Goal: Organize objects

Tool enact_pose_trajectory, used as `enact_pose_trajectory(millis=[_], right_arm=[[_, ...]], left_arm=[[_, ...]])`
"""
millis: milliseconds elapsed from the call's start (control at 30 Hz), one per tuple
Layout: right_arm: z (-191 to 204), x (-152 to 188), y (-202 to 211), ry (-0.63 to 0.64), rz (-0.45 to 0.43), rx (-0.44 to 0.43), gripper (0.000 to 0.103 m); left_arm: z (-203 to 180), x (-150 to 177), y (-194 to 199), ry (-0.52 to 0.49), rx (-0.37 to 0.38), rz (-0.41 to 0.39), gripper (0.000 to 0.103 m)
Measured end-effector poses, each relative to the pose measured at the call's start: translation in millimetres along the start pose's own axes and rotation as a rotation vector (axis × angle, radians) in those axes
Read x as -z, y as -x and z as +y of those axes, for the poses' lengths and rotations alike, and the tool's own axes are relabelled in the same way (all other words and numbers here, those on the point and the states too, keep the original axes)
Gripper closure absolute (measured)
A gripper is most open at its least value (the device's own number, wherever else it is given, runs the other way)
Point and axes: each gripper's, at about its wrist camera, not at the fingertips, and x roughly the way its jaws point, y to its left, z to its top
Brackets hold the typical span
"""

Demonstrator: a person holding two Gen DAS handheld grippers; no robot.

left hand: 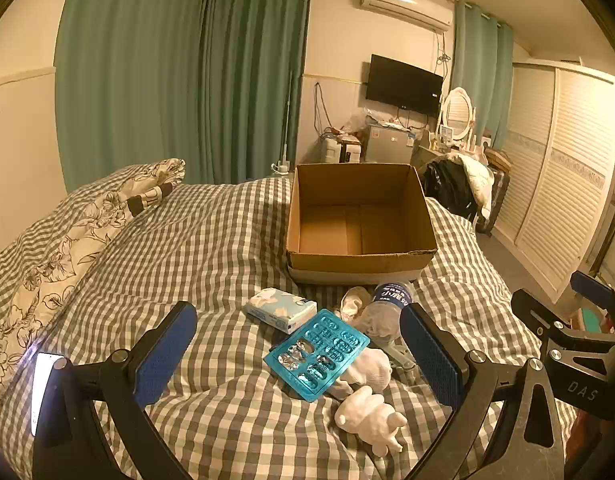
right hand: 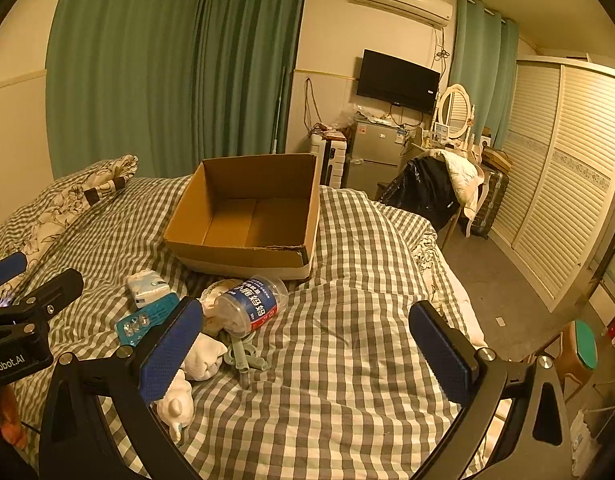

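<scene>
**Clutter unsorted, box empty**

The blister pack [left hand: 316, 354], jar [left hand: 387, 306] and figurine [left hand: 369, 420] crowd together before the cardboard box [left hand: 361, 216]. Your left gripper [left hand: 299, 360] and right gripper [right hand: 307, 356] stand wide apart, empty. Overlapping items risk a double pickup; the soft duvet [left hand: 195, 248] may tip the box.

Green curtains [left hand: 179, 72] hang behind the checked bed cover [left hand: 195, 248], a floral pillow [left hand: 67, 240] at its left; a television [right hand: 397, 80], air conditioner [right hand: 403, 0] and louvred wardrobe [right hand: 563, 168] line the walls
</scene>
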Motion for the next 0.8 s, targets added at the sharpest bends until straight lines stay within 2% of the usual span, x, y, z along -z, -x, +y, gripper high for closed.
enact_pose_trajectory(millis=[800], right_arm=[[3.8, -6.6, 7.5, 0.017, -0.009, -0.004, 0.0]], left_arm=[[-2.9, -2.1, 0.5, -0.013, 0.008, 0.001, 0.0]])
